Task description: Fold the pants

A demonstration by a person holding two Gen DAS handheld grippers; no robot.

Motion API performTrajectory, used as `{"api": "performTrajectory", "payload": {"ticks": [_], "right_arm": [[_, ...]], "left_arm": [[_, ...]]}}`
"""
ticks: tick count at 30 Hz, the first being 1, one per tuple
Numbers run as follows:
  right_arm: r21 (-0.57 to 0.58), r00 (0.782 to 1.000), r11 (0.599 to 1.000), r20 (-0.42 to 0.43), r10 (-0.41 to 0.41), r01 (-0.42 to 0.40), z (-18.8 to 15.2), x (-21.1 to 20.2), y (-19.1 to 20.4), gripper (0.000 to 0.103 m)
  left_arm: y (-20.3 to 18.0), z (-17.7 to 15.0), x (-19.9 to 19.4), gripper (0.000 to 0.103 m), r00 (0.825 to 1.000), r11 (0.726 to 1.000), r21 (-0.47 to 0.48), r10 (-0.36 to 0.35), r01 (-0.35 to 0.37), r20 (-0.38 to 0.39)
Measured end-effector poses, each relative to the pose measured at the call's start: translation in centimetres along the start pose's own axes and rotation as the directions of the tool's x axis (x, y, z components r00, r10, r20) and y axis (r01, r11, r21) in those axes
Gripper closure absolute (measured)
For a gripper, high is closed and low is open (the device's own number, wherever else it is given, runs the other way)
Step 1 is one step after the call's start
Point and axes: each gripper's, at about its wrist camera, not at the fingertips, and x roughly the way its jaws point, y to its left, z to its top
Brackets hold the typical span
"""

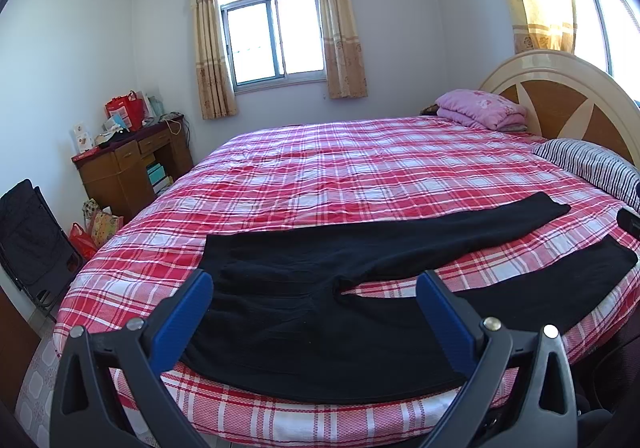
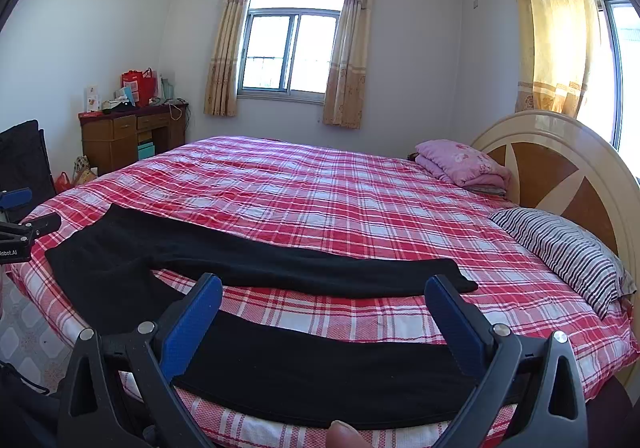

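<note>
Both spread-open, empty blue-padded claws, left claw and right claw, hover above the black fleece pants spread flat along the near edge of the red-plaid bed, where pinching only one layer or snagging the sheet would likely skew the fold.

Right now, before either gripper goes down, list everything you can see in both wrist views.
pants: one, black, spread flat on the near edge of the bed, legs apart
bed cover: one, red and white plaid
striped pillow: one, black and white, by the headboard
folded quilt: one, pink, far corner by the headboard
headboard: one, cream and brown
desk: one, brown, cluttered, far left wall
red bag: one, on the desk
curtains: beige pair at the far window, yellow at the right window
left gripper: blue fingers open, above the waist end
right gripper: blue fingers open, above the near leg
</note>
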Motion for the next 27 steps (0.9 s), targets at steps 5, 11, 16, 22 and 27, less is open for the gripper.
{"api": "performTrajectory", "payload": {"ticks": [5, 11, 16, 22, 27], "right_arm": [[0.000, 1.000, 1.000, -0.001, 0.000, 0.000, 0.13, -0.02, 0.01, 0.001], [-0.002, 1.000, 1.000, -0.004, -0.002, 0.002, 0.11, 0.08, 0.14, 0.001], [-0.003, 1.000, 1.000, -0.005, -0.004, 0.004, 0.07, 0.13, 0.16, 0.001], [-0.004, 1.000, 1.000, -0.007, -0.005, 0.005, 0.06, 0.25, 0.14, 0.001], [-0.006, 1.000, 1.000, -0.008, -0.004, 0.004, 0.05, 0.25, 0.14, 0.001]], "left_arm": [[0.29, 0.04, 0.03, 0.000, 1.000, 1.000, -0.002, -0.001, 0.001, -0.002], [0.36, 0.04, 0.06, 0.000, 1.000, 1.000, -0.001, -0.003, 0.003, -0.003], [0.44, 0.06, 0.09, 0.000, 1.000, 1.000, -0.003, -0.002, 0.002, -0.003], [0.76, 0.09, 0.24, 0.000, 1.000, 1.000, -0.006, 0.000, 0.000, -0.002], [0.81, 0.12, 0.23, 0.000, 1.000, 1.000, -0.005, -0.001, 0.001, -0.003]]}}
